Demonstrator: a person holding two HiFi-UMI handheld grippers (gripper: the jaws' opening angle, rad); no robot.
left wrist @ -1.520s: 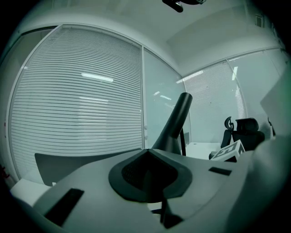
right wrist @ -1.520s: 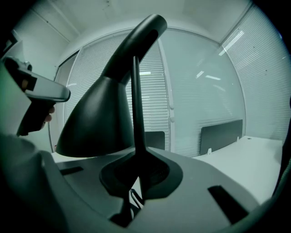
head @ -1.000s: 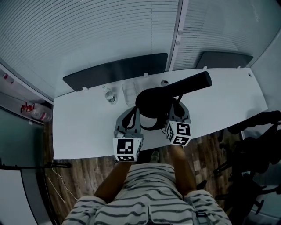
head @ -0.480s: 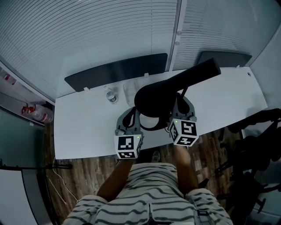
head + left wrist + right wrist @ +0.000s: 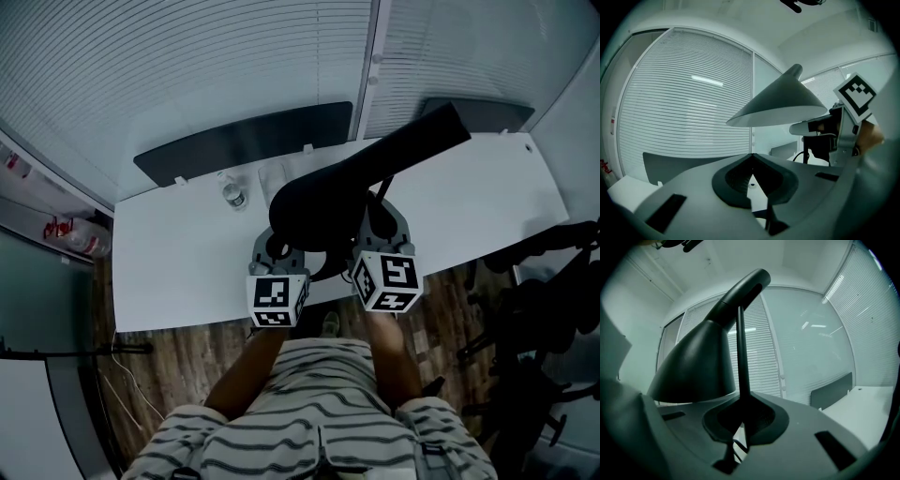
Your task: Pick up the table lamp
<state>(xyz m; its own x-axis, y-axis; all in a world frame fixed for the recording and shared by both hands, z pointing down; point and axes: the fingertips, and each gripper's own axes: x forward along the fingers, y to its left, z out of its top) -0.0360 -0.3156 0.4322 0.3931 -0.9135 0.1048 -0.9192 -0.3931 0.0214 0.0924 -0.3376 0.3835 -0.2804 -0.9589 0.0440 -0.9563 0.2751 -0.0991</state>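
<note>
Since a second ago, lamp (image 5: 323, 202) and right gripper (image 5: 740, 423) have risen together and loom larger in the head view, while the left gripper (image 5: 751, 161) has barely shifted. The lamp hangs in the air over the near edge of the white table (image 5: 187, 253), between the two grippers. The right gripper's jaws are clamped on the thin stem (image 5: 742, 357), low down. The left gripper's jaws are pressed together with nothing between them, just beside the lamp. To lift well, the grip should probably stay firm and the rise slow and straight, since the shade (image 5: 693, 366) overhangs to one side and could twist the stem in the jaws. The stem stands upright and the shade's mouth faces down. Seen from above, the long axis runs from the shade, near the person, up and right to the tube's end over the table's far edge. A bottle (image 5: 232, 194) stands to the left, well apart.
</note>
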